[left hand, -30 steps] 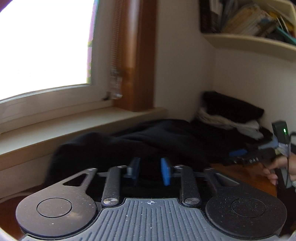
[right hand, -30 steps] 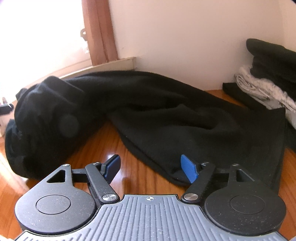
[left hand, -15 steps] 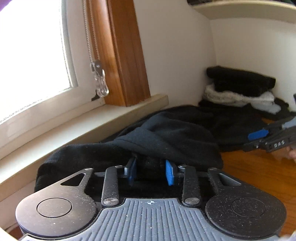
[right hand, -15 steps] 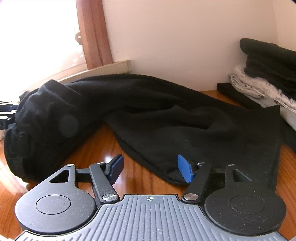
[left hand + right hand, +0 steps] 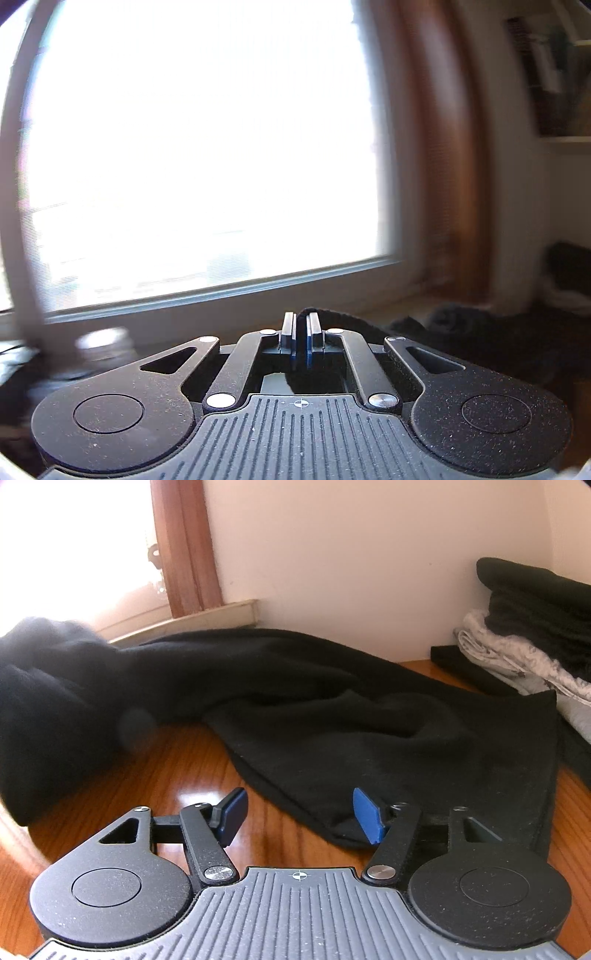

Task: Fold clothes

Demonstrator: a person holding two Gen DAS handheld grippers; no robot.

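Wooden tabletop (image 5: pixel 177 775) held a black garment (image 5: pixel 351 716); left gripper (image 5: pixel 300 328) pinched its edge, right gripper (image 5: pixel 299 812) gaped wide

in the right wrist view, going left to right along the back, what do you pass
Bright window → brown curtain → pale wall → stack of folded clothes, with the black garment spread in front of them.

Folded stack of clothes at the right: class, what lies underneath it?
The folded stack of clothes sits on a flat black garment over the glossy wooden table. Anything beneath is covered.
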